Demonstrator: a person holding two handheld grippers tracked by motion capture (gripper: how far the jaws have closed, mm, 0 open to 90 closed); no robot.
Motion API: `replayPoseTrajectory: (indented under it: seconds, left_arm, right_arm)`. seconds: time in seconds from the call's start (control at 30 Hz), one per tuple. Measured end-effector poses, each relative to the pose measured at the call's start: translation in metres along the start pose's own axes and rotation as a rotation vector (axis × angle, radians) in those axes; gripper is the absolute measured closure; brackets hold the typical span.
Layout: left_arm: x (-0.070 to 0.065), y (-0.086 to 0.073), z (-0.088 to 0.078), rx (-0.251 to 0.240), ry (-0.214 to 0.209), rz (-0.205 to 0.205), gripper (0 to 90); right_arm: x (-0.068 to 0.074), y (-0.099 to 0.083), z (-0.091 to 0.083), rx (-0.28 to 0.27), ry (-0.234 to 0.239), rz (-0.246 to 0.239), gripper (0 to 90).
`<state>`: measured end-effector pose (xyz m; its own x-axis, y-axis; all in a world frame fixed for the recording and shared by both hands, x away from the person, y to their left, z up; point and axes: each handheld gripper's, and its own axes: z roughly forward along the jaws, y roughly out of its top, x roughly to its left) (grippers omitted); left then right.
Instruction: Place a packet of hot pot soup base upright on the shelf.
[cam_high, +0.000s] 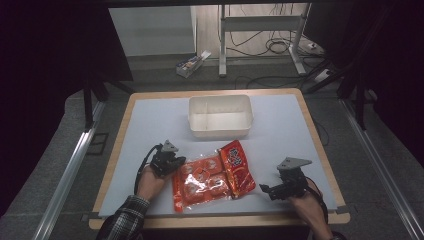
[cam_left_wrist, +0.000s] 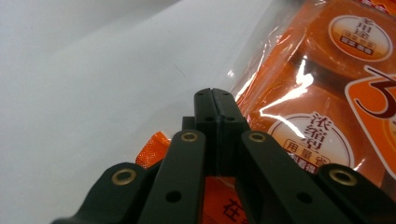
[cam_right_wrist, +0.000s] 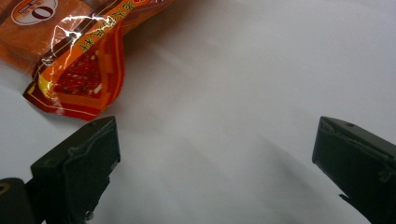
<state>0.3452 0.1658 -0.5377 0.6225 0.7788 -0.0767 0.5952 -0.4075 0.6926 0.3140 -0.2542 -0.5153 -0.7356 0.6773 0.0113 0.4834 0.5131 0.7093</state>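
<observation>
High view: left gripper (cam_high: 172, 162) pinched on packet (cam_high: 212, 176) edge, right gripper (cam_high: 266, 190) spread wide, empty. Best lifted slowly toward bin (cam_high: 220, 116), grip firm.

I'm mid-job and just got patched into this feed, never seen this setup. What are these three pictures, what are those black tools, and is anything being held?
There is no robot arm here. A person at a table holds a hand-operated claw in each hand. The high view looks down from above the person's side; the forearms come in from the bottom. The other two pictures come from small cameras riding on each claw, looking along its black jaws.

On the pale table mat lie an orange-red snack packet and, farther back, an empty white plastic bin.

The left claw is at the packet's left edge. In the left gripper view its jaws are pressed together at the packet's clear plastic edge; it seems to pinch that film, though I can't be sure.

The right claw is open and holds nothing, resting right of the packet; its view shows the packet's corner ahead.
</observation>
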Motion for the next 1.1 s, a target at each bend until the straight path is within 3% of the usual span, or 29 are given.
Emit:
replayPoseTrajectory:
  seconds: [0.3, 0.37, 0.43, 0.63, 0.77, 0.93, 1.1]
  left_arm:
    - [-0.015, -0.015, -0.016, 0.019, -0.025, -0.011, 90.0]
    - [-0.026, -0.018, -0.021, 0.035, 0.001, 0.025, 90.0]
    - [-0.031, -0.020, -0.022, 0.036, 0.018, 0.030, 90.0]
    - [-0.025, -0.020, -0.023, 0.020, 0.021, 0.040, 87.9]
    - [-0.022, -0.019, -0.031, -0.027, 0.104, 0.048, 66.3]
    - [-0.021, -0.023, -0.043, -0.109, 0.108, 0.037, 37.3]
    - [-0.023, -0.027, -0.048, -0.133, 0.078, 0.021, 22.9]
  right_arm:
    - [0.001, 0.000, -0.001, -0.002, 0.005, -0.001, 1.0]
    - [0.002, 0.000, -0.001, -0.001, 0.004, -0.003, 1.0]
    - [0.002, 0.000, -0.002, -0.003, 0.004, -0.006, 1.0]
    - [0.002, 0.001, -0.002, -0.004, 0.004, -0.001, 1.0]
    - [0.002, 0.004, -0.002, -0.007, -0.003, 0.007, 1.0]
    - [0.003, 0.008, -0.001, -0.029, 0.000, 0.020, 1.0]
    - [0.003, 0.012, 0.000, -0.039, 0.003, 0.022, 1.0]
